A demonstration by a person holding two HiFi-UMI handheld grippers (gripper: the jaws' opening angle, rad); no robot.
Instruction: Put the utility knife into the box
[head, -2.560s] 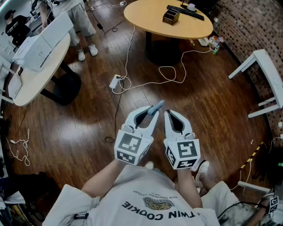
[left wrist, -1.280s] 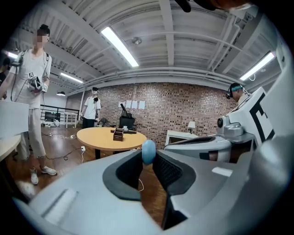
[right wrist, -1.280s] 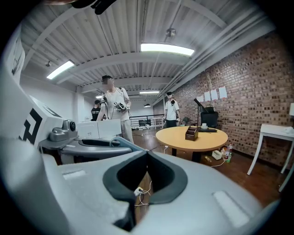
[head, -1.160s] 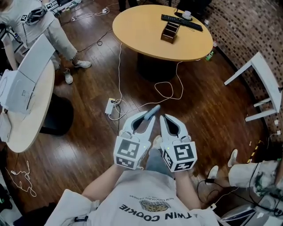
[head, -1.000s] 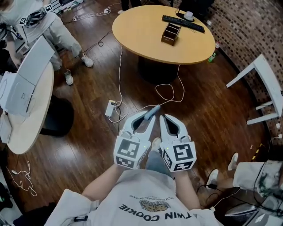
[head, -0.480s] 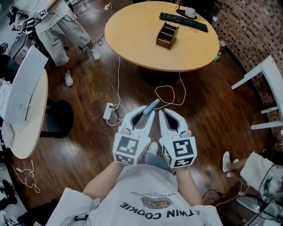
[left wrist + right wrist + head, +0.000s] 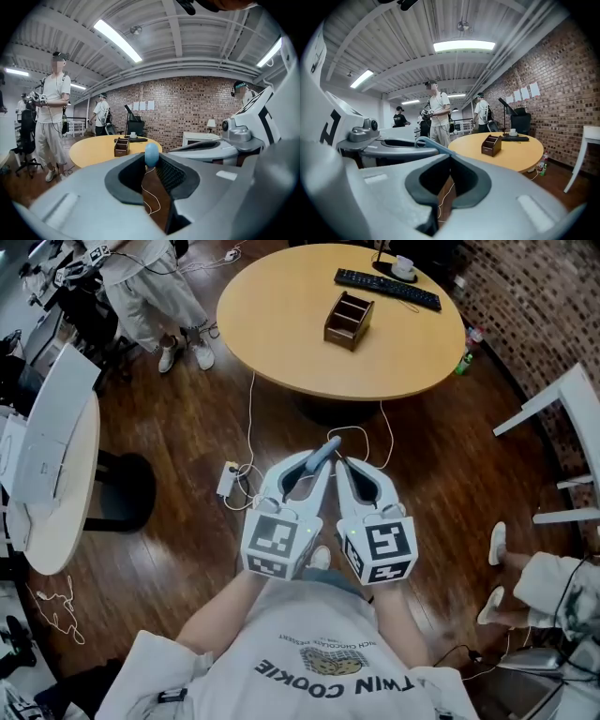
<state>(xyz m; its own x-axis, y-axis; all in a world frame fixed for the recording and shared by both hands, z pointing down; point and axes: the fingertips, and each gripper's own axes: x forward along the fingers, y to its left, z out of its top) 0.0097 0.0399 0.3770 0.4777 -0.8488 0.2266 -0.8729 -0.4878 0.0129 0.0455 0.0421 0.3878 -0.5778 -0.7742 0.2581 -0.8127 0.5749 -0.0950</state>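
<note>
The left gripper (image 7: 317,463) is closed on the knife (image 7: 326,449). It pinches the knife at its tips, so the blue-grey end sticks out past them toward the far side. The right gripper (image 7: 343,468) sits just to its right, its jaw tips pressed together with nothing between them. Both are held side by side in front of the wearer's chest, above a dark wooden floor (image 7: 169,427), and point toward a round table (image 7: 281,315) farther off.

The box (image 7: 349,321), small, brown and open-topped with compartments, stands on that table, well apart from the knife. Beyond it, at the table's far right, lie a black keyboard (image 7: 387,289) and a white cup (image 7: 405,261).

Only the head view shows the floor from above. A white cable (image 7: 250,418) runs from the table down to a power strip (image 7: 228,480) just left of the grippers.

The left gripper view shows the knife only as a rounded blue tip between the jaw ends, with the box behind it, slightly left. The right gripper view shows more of the knife from the side, as a curved blue strip reaching out of the left gripper. There the box lies to the right of its own closed jaws.

The gripper views add a brick wall (image 7: 187,108), a ceiling light (image 7: 464,45) and a person (image 7: 51,117) standing left of the table.
</note>
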